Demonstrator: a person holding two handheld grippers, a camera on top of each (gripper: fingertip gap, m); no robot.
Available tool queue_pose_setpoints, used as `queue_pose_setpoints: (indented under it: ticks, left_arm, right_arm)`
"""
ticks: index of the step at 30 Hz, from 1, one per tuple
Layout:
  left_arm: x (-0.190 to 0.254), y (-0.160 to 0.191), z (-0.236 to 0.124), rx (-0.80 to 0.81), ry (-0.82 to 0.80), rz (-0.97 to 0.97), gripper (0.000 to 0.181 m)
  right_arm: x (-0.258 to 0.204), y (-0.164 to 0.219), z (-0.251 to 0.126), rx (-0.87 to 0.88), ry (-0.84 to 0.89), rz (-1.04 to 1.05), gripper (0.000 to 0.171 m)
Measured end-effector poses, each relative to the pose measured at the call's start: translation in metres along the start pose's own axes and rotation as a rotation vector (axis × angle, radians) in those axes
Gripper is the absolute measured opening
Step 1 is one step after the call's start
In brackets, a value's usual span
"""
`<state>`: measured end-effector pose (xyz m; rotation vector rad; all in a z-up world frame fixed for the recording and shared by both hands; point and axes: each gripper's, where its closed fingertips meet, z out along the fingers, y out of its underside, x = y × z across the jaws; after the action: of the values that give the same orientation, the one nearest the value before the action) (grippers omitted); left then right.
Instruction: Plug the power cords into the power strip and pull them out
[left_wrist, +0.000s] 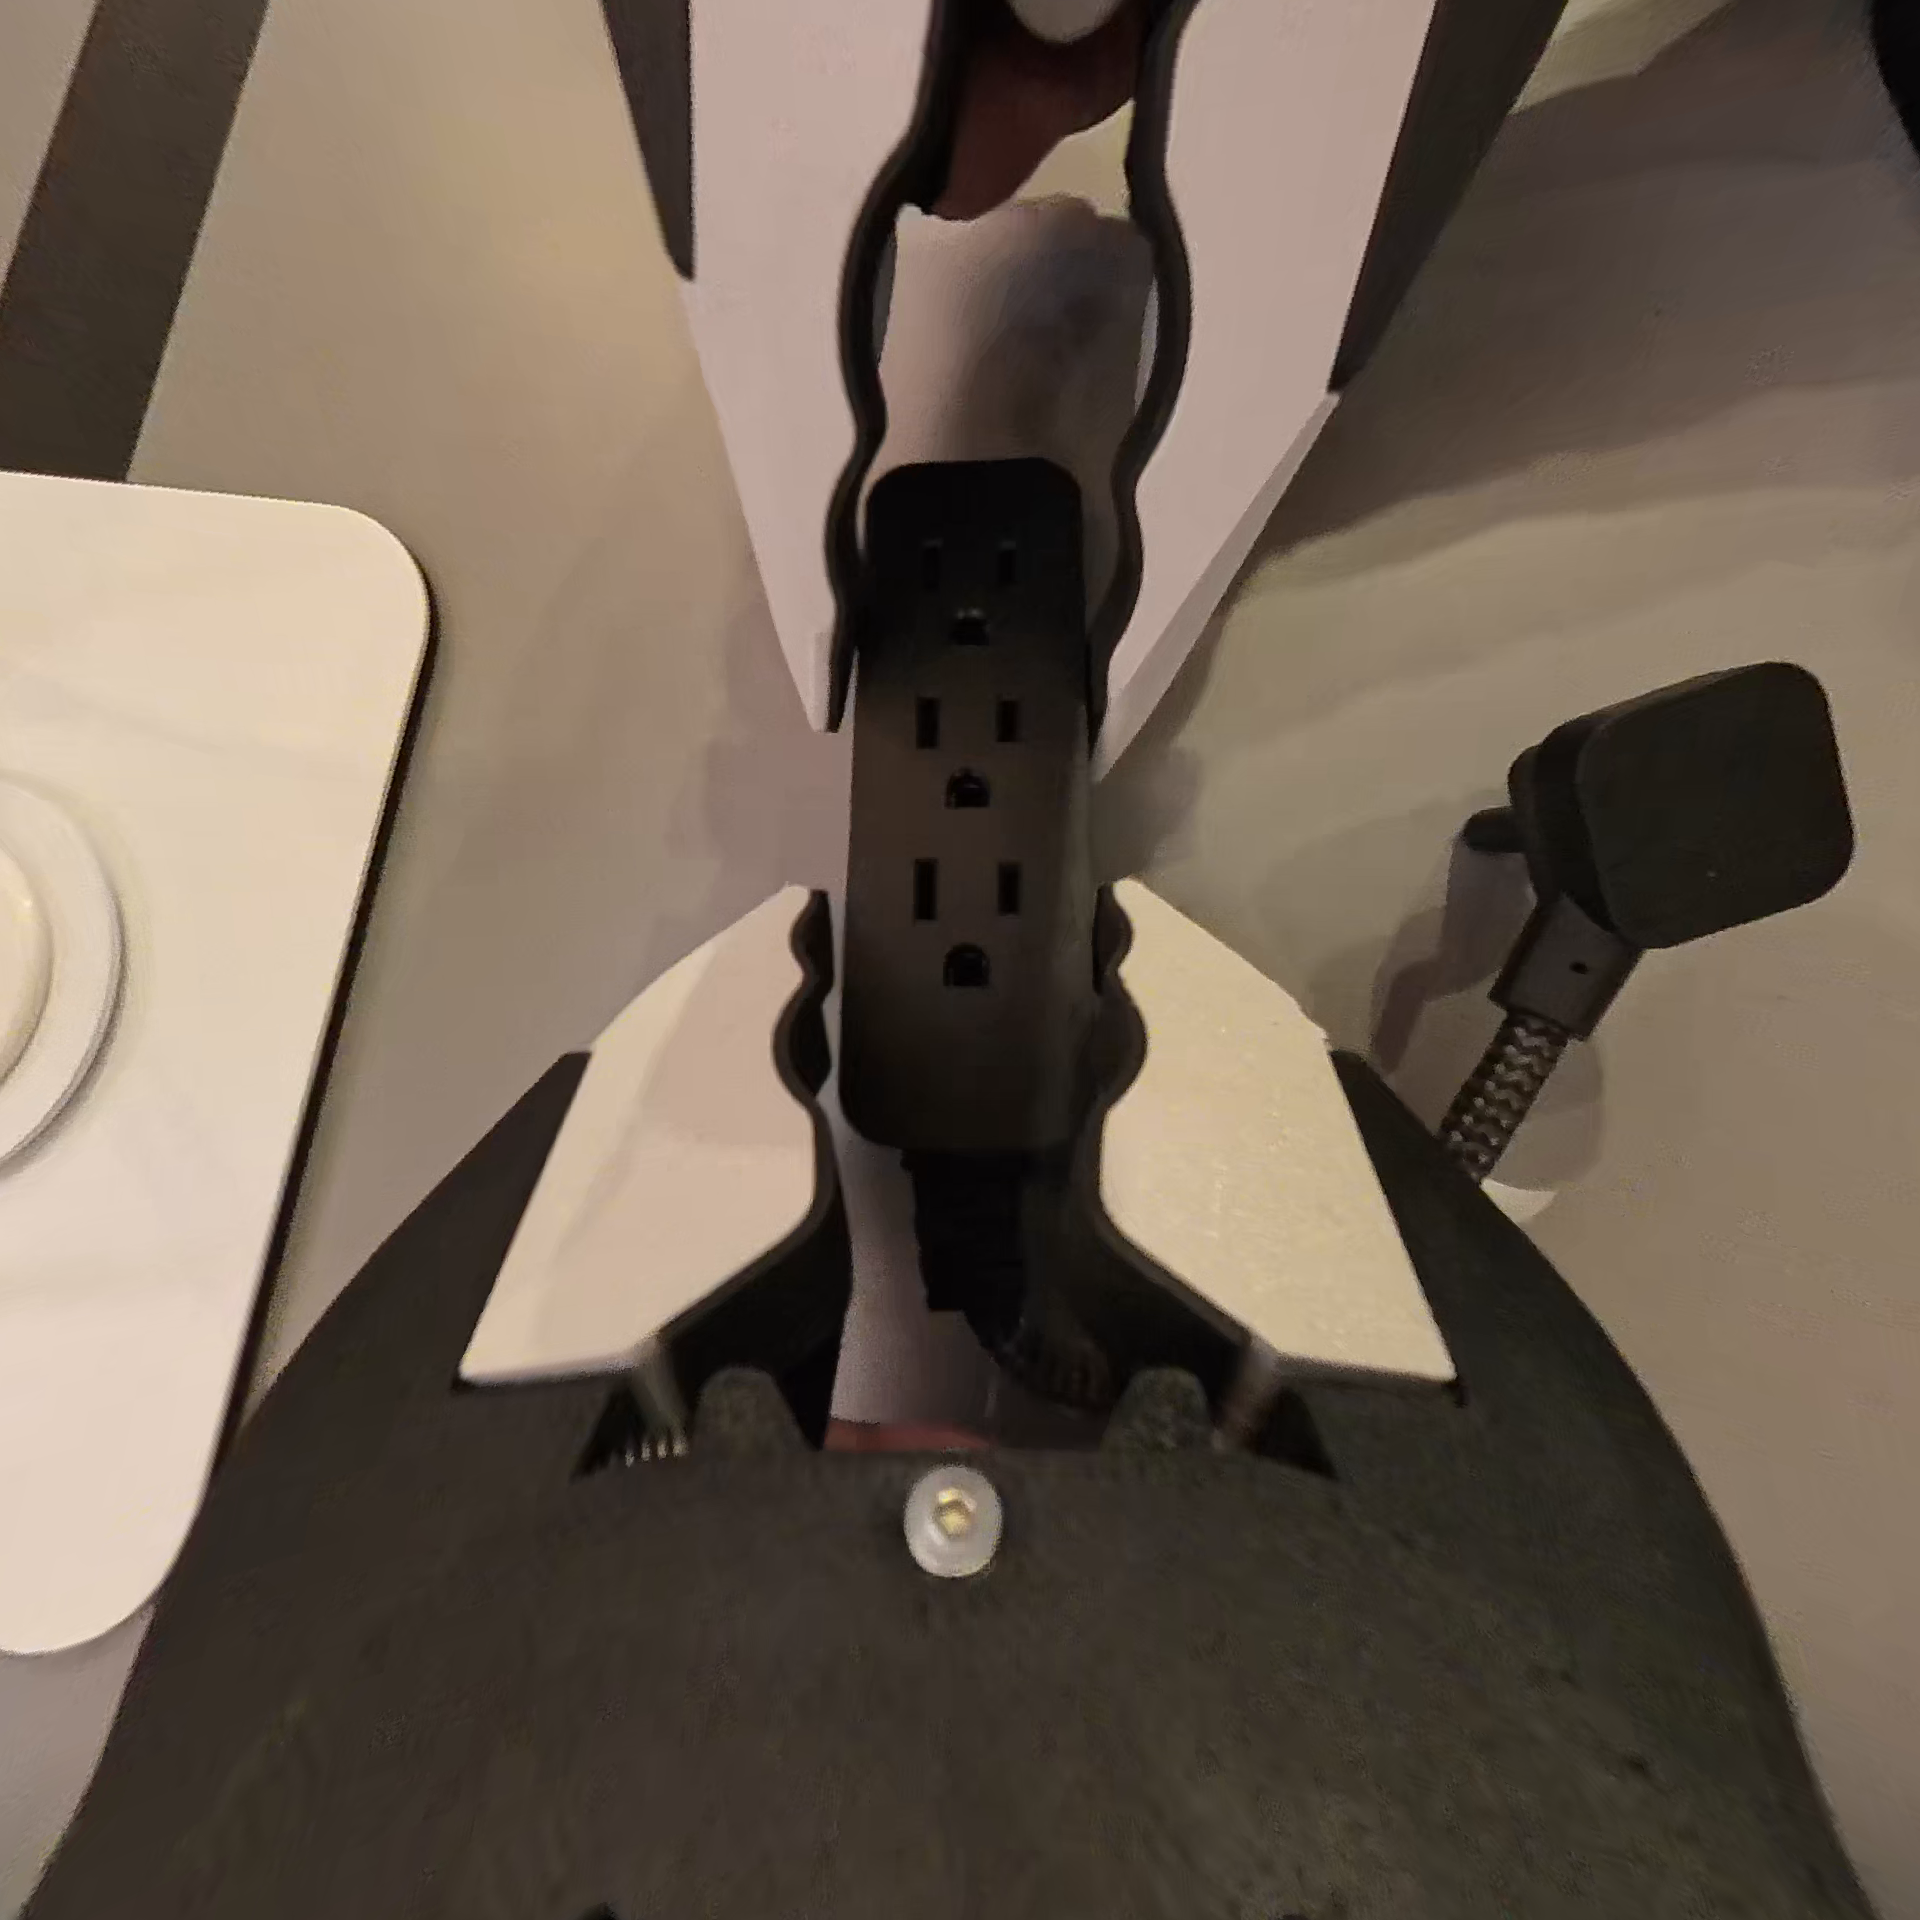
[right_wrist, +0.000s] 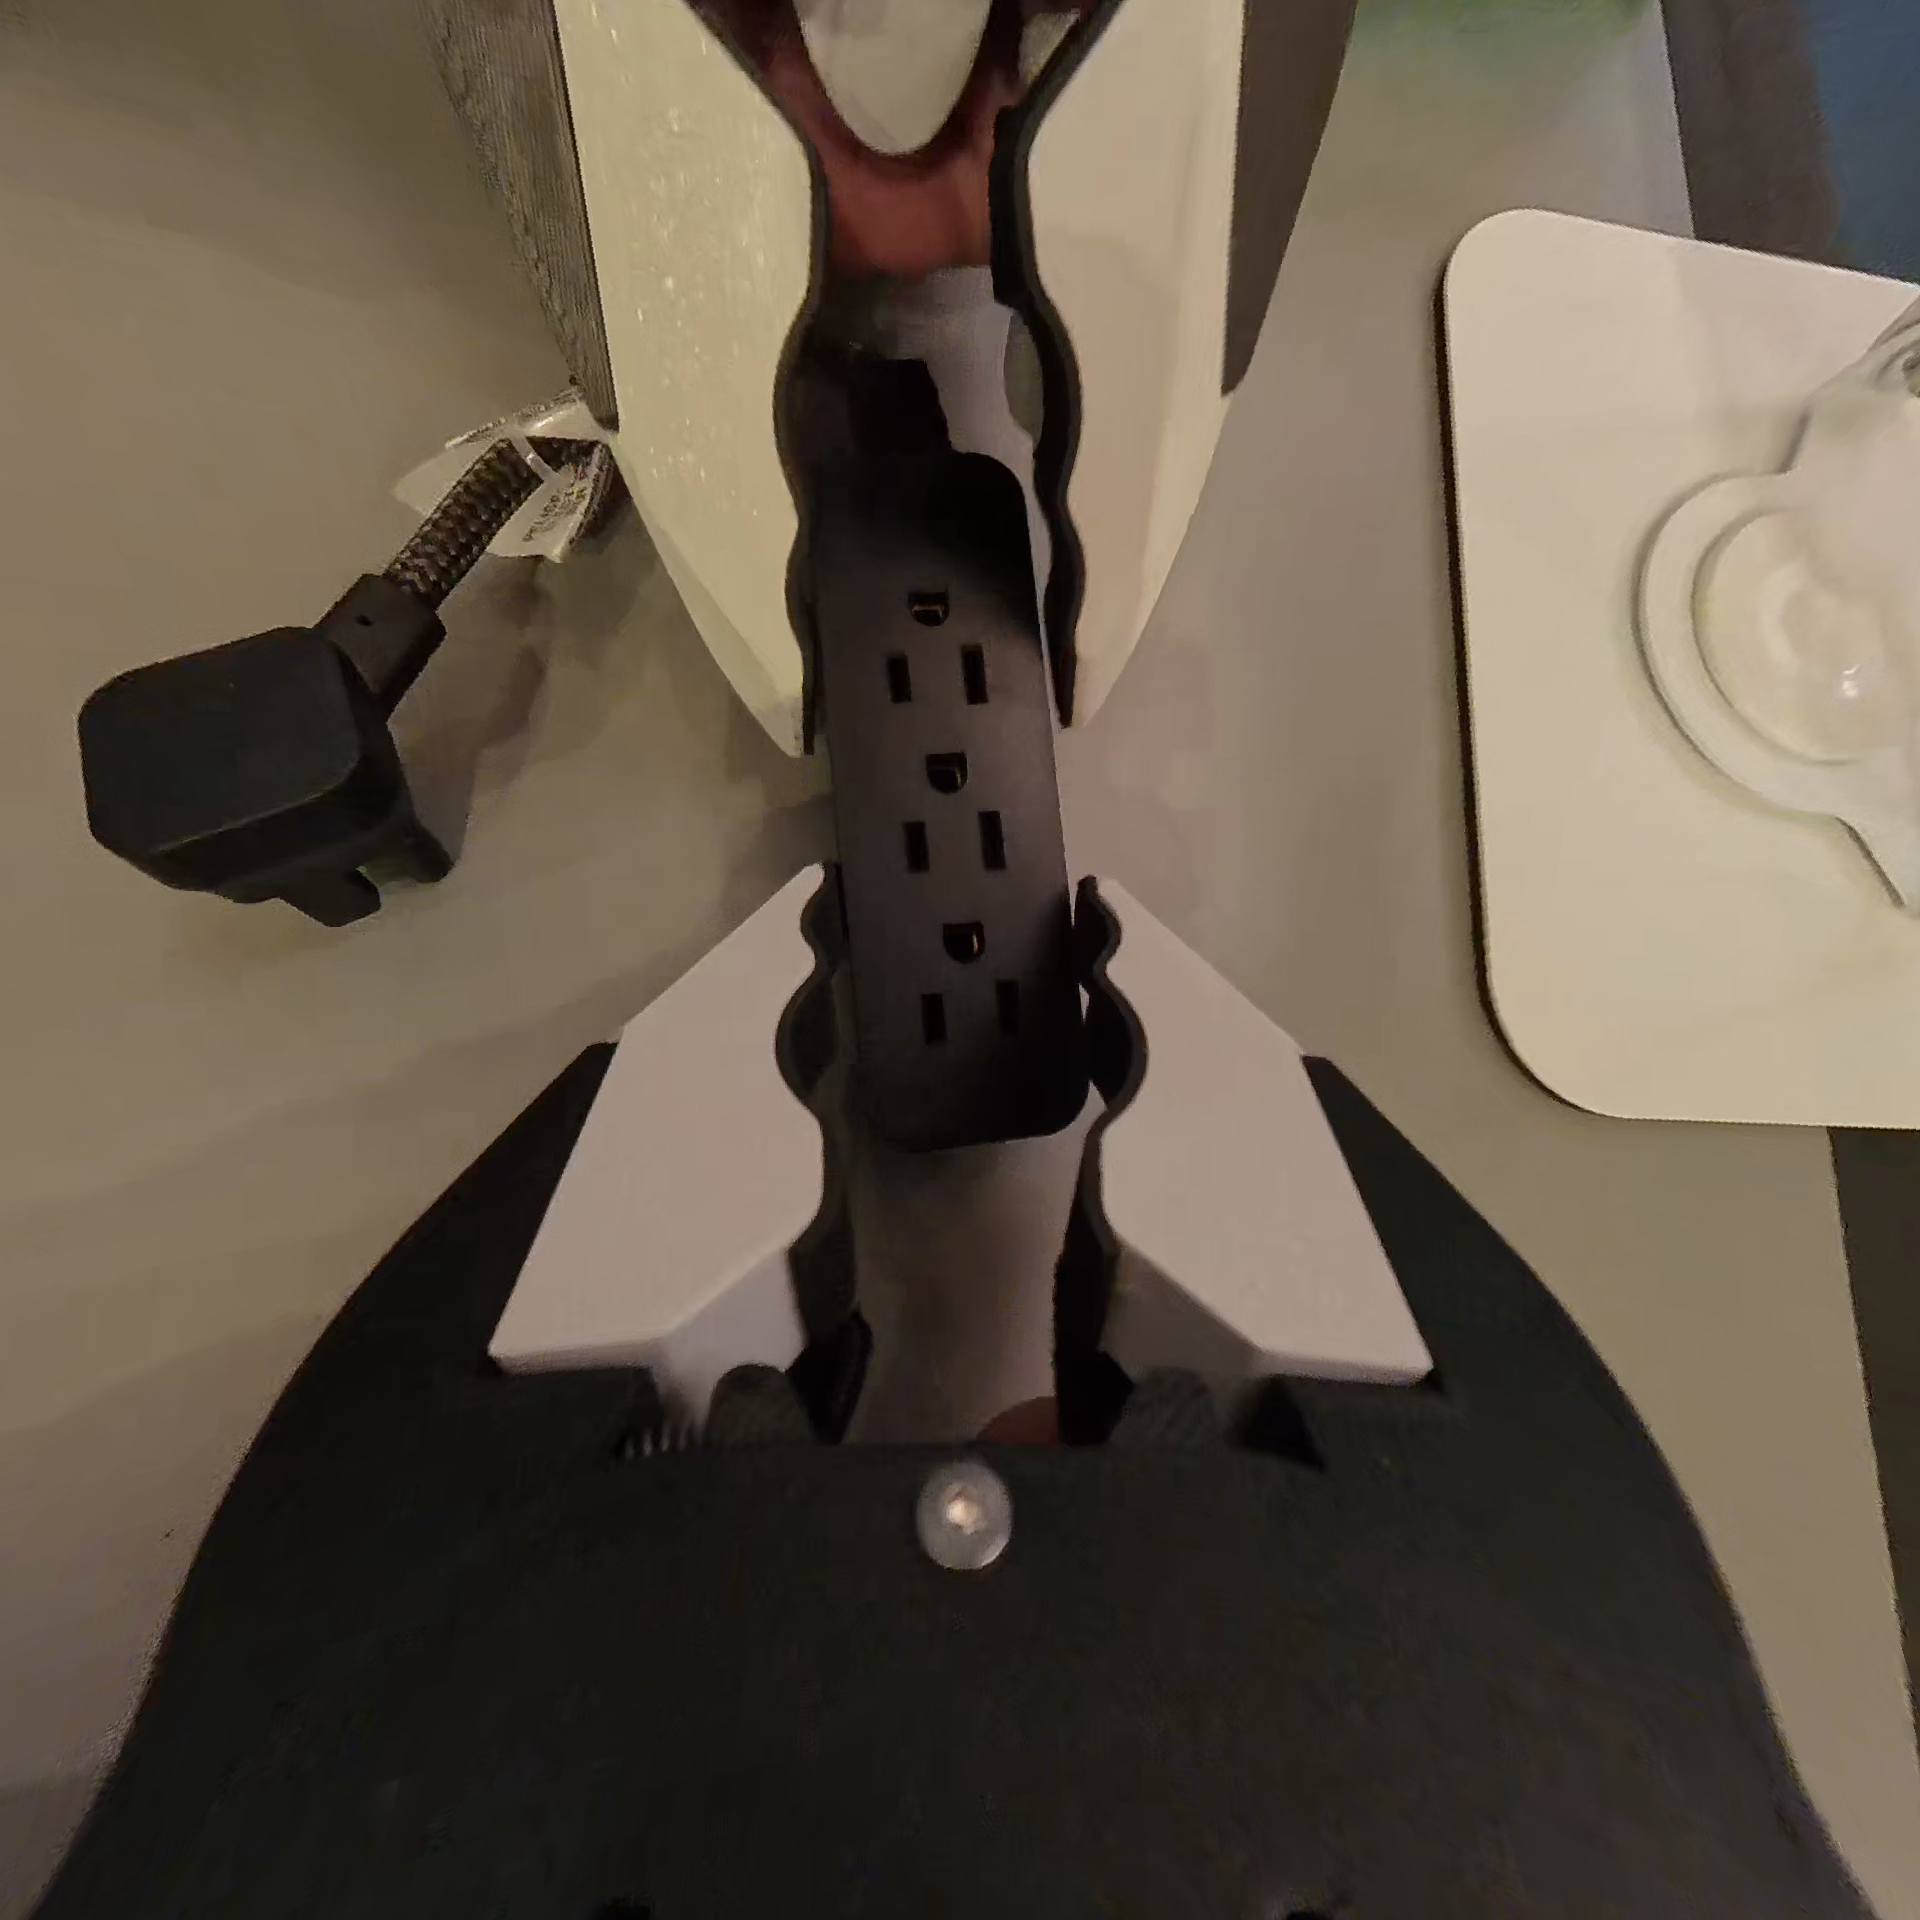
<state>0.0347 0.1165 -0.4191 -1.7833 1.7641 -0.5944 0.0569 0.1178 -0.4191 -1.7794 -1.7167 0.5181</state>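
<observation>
Left tool (left_wrist: 961, 914) clamps the black power strip (left_wrist: 966, 790) at its cord end; right tool (right_wrist: 951, 904) clamps the opposite end. Black plug (left_wrist: 1704, 810) lies loose on the desk (left_wrist: 582, 582) beside the strip, all three sockets empty.

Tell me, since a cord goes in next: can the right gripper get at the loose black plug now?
Probably not yet: the right gripper is shut on the power strip; the plug lies unobstructed beside it.

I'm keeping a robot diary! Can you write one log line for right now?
power strip: all outlets empty | left gripper: shut on strip | right gripper: shut on strip | black plug: loose on table
</observation>
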Motion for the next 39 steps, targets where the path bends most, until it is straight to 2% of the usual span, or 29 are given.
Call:
queue_pose_setpoints:
  ticks: [5,10,14,20,27,31,39]
  left_arm:
    - [0.0,0.004,0.002,-0.039,-0.016,-0.003,0.044]
    - [-0.002,0.002,0.008,0.008,-0.012,-0.025,0.045]
    - [-0.002,-0.003,0.015,0.023,-0.031,-0.003,0.045]
    - [-0.006,-0.006,0.018,0.037,-0.065,0.014,0.046]
    - [-0.013,-0.004,-0.011,-0.007,-0.103,0.014,0.048]
    - [-0.016,-0.002,-0.027,-0.013,-0.112,0.002,0.035]
    - [-0.012,-0.005,-0.014,0.012,-0.083,-0.004,0.002]
  right_arm:
    - [0.0,0.004,0.002,-0.051,0.007,0.014,0.043]
    - [0.001,0.006,-0.003,-0.123,0.06,-0.056,0.041]
    - [-0.001,-0.006,-0.002,-0.049,0.052,-0.045,0.041]
    - [0.004,0.002,0.001,-0.027,0.044,-0.007,0.041]
    - [0.006,0.005,-0.002,-0.042,0.048,0.009,0.041]
    - [0.007,0.005,-0.003,-0.045,0.061,-0.005,0.042]
    - [0.006,-0.006,-0.015,-0.04,0.088,-0.055,0.033]
